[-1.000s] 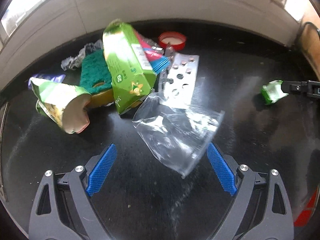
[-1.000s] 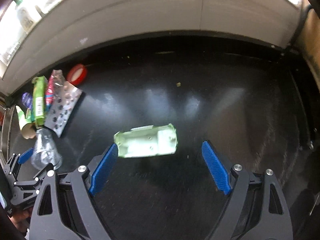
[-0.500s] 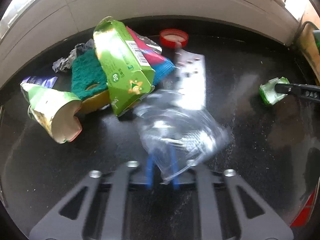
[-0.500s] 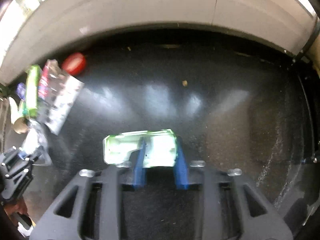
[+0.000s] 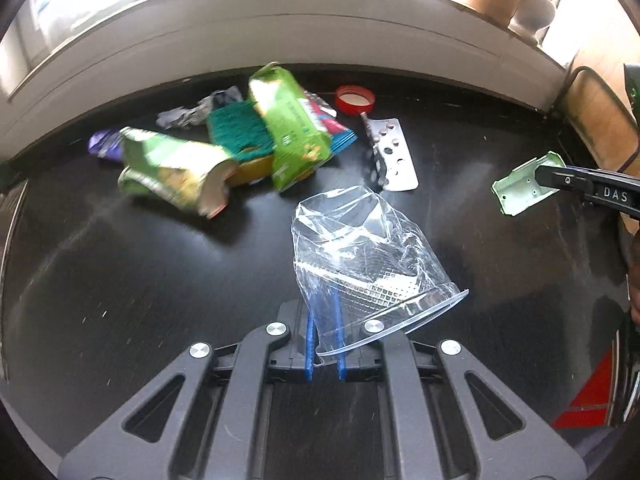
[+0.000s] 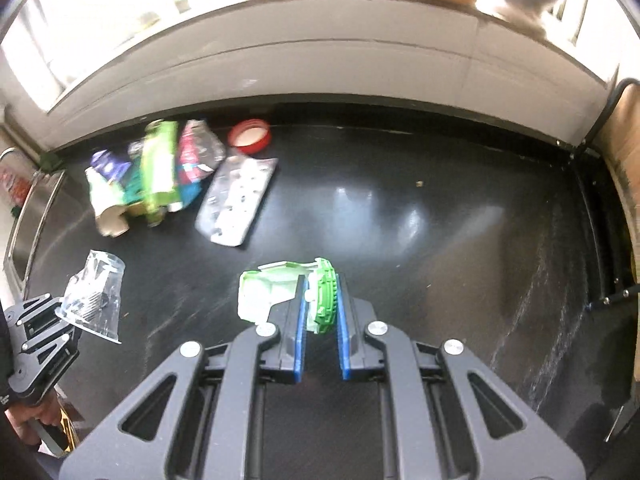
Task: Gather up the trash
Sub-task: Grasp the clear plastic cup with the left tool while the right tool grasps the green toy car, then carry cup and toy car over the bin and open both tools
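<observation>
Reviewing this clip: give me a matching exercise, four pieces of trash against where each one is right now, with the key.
Things:
1. clear plastic cup
2. crushed green carton
3. red lid
4. blister pack

Places:
A. flat on the black counter, beside the pile
B. near the back wall
C. in the left gripper
D. in the right gripper

Pairs: 1-C, 2-D, 3-B, 4-A

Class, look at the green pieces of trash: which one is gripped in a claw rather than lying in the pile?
The crushed pale-green carton, pinched in the right claw; the other green cartons lie in the pile.
</observation>
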A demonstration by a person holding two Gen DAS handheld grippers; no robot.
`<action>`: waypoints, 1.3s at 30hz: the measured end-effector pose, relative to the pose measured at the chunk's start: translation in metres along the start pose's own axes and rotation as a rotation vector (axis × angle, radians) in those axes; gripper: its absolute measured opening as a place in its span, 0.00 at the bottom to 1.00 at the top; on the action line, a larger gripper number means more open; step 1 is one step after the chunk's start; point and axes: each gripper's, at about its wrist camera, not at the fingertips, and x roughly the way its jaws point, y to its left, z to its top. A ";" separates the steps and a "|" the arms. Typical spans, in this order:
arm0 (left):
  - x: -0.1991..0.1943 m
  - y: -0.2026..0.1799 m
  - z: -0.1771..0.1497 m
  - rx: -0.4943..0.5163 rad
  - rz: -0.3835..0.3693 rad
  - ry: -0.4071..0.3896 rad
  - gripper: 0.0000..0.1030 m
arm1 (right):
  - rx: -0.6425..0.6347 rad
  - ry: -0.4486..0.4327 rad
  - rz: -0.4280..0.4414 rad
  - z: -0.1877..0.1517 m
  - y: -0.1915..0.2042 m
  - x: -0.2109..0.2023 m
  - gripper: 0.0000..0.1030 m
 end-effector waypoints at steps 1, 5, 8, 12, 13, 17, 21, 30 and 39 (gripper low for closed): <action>-0.004 0.004 -0.005 -0.004 0.000 -0.002 0.07 | -0.004 -0.003 0.003 -0.005 0.005 -0.005 0.13; -0.021 0.022 -0.021 -0.030 0.011 -0.016 0.07 | -0.035 -0.015 0.017 -0.011 0.033 -0.019 0.13; -0.042 0.037 -0.034 -0.053 0.026 -0.040 0.07 | -0.071 -0.029 0.045 -0.010 0.061 -0.029 0.13; -0.074 0.068 -0.049 -0.111 0.050 -0.077 0.07 | -0.153 -0.049 0.128 0.001 0.121 -0.038 0.13; -0.086 0.081 -0.056 -0.132 0.071 -0.091 0.07 | -0.174 -0.053 0.151 0.001 0.135 -0.039 0.13; -0.120 0.130 -0.087 -0.228 0.147 -0.125 0.07 | -0.289 -0.046 0.255 -0.002 0.211 -0.041 0.13; -0.155 0.185 -0.138 -0.354 0.254 -0.132 0.07 | -0.449 -0.015 0.377 -0.021 0.309 -0.040 0.13; -0.208 0.288 -0.308 -0.703 0.437 -0.042 0.07 | -0.789 0.158 0.590 -0.112 0.514 -0.027 0.13; -0.193 0.353 -0.417 -0.916 0.402 0.033 0.07 | -1.037 0.258 0.557 -0.205 0.651 0.003 0.13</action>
